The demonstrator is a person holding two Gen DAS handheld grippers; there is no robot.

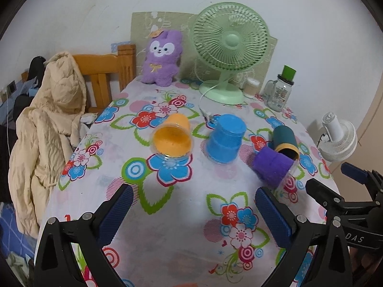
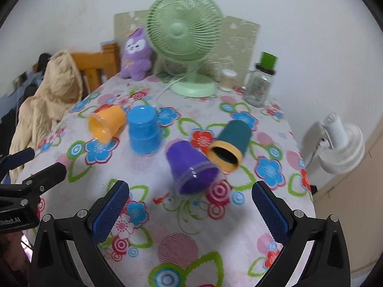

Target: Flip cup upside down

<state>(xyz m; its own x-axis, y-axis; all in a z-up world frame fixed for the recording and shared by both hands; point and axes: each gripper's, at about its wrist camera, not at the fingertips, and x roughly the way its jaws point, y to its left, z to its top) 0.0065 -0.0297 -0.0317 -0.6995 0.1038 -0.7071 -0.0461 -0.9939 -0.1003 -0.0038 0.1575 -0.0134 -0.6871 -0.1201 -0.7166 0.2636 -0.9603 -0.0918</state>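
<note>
Four cups sit on the flowered cloth of my counter [image 2: 239,215]. The purple cup [image 2: 191,167] lies tipped on its side just ahead of my right tool [image 2: 190,211], its open mouth turned toward me, and that tool's two blue-padded fingers [image 2: 111,211] stand wide apart with nothing between them. Touching the purple cup on its far right side is the teal cup [image 2: 233,137] with a yellow rim, also on its side, mouth facing me. To the left the blue cup [image 1: 226,141] stands upside down, bottom up, apart from the others. Further left the orange cup [image 1: 173,137] lies on its side near the blue one, its mouth open toward my left tool [image 1: 195,215]. My left tool hangs over the near part of the counter, fingers spread wide and empty; the cups are all well ahead of it. At the back of the counter a green fan [image 1: 229,47] stands upright, its white cord [image 1: 203,102] trailing toward the blue cup. A purple plush rabbit [image 1: 162,57] sits left of the fan, and a clear jar with a green lid [image 1: 280,91] stands to its right. Off the counter's left edge a beige jacket [image 1: 45,124] hangs over a wooden chair [image 1: 107,71], and a white fan [image 1: 337,138] shows at the right.
</note>
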